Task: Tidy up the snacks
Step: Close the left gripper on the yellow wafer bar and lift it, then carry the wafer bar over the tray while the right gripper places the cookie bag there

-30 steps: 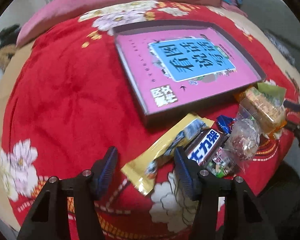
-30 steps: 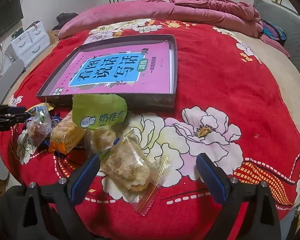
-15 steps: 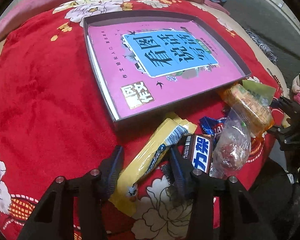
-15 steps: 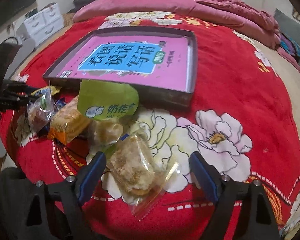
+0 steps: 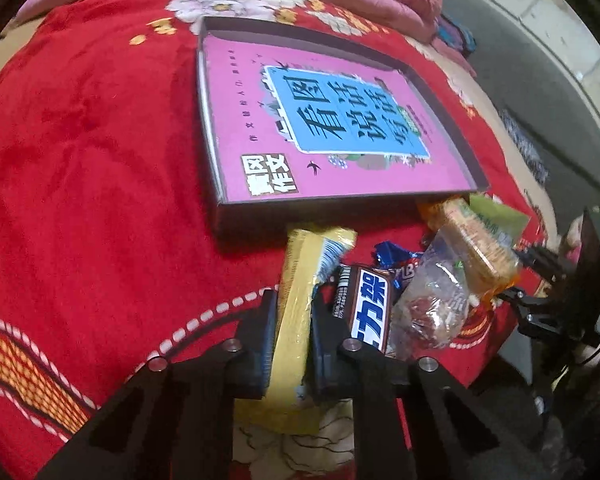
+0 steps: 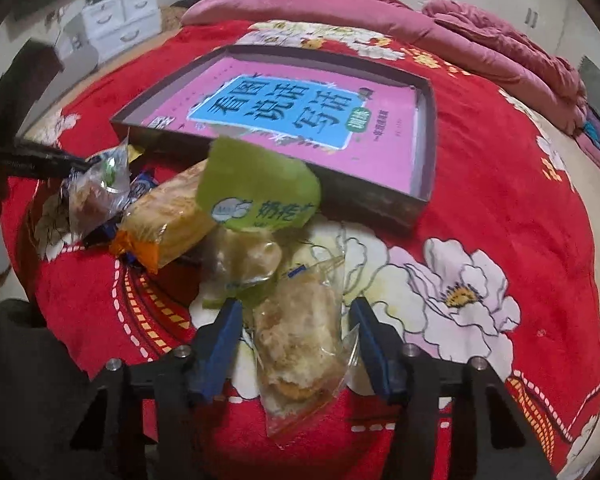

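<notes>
My left gripper (image 5: 294,312) is shut on the lower half of a long yellow snack packet (image 5: 304,264) that lies on the red floral bedspread. A brown bar (image 5: 370,308) lies just right of it. In the right wrist view my right gripper (image 6: 296,316) straddles a clear bag of crumbly pastry (image 6: 300,340). Its jaws are closing, and a small gap still shows on each side of the bag. Beyond the snack pile sits a shallow dark box (image 5: 256,220) (image 6: 364,200) holding a pink book (image 5: 340,120) (image 6: 300,112).
Between the grippers lie a green packet (image 6: 256,184), an orange-ended bread packet (image 6: 168,220), a round pastry in clear wrap (image 6: 244,256), and a clear bag of dark sweets (image 5: 428,312). Pink bedding is heaped behind the box. The bed's edge is close in front.
The left jaws have closed onto the yellow packet. The right jaws have narrowed from wide apart to just outside the pastry bag. Both views have rolled; the snacks lie where they were.
</notes>
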### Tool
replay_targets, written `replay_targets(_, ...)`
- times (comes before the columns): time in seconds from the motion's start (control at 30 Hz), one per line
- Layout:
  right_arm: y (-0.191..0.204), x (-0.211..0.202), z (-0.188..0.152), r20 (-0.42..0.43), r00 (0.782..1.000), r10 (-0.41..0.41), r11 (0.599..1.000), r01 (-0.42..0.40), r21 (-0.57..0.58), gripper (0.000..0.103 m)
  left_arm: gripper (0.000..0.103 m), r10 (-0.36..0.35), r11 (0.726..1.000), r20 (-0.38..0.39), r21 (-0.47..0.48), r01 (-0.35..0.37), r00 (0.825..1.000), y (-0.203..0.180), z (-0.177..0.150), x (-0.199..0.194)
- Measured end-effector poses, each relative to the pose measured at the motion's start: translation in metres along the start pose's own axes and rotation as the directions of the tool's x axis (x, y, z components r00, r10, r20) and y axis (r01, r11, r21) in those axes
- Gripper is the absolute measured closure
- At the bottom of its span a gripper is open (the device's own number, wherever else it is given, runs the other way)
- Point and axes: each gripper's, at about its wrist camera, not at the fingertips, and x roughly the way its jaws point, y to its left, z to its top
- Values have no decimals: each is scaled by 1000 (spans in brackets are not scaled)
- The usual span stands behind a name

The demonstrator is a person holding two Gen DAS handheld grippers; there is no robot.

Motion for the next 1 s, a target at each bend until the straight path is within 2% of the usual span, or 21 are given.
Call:
replay_targets(0.07, -6, -4, -2, 16, 1000, -2, 999, 1, 36, 56, 89, -16, 999, 12, -46, 17, 1000, 4, -4, -3)
replay_targets(0.27, -26, -14, -2, 57, 998, 1, 990, -9, 143, 58, 90, -52, 987, 65, -149, 62, 996, 17, -17, -22)
replay_targets(0.4, -34, -23, 4, 107, 994, -9, 983, -11, 185, 58, 90, -5, 987, 114, -158, 23, 993, 13, -16, -39)
replay_targets(0.67, -47, -35, 30, 184, 982, -38, 965, -12, 261, 58, 90, 57, 989, 225, -142, -25, 973, -1, 8, -68)
replay_targets(0.77, -47, -35, 42, 199, 977, -79, 960, 20, 281, 58, 90, 69, 987, 234, -155, -32, 970, -5, 17, -65)
replay_targets(0.87, -46, -33, 56, 228, 971, -73, 958, 5, 285, 58, 89, 75, 988, 236, -152, -39, 969, -12, 26, -60)
replay_targets(1.0, -45, -20, 74, 223, 973, -63, 956, -5, 292, 58, 89, 120, 989, 237, -114, -96, 964, -26, 41, -50)
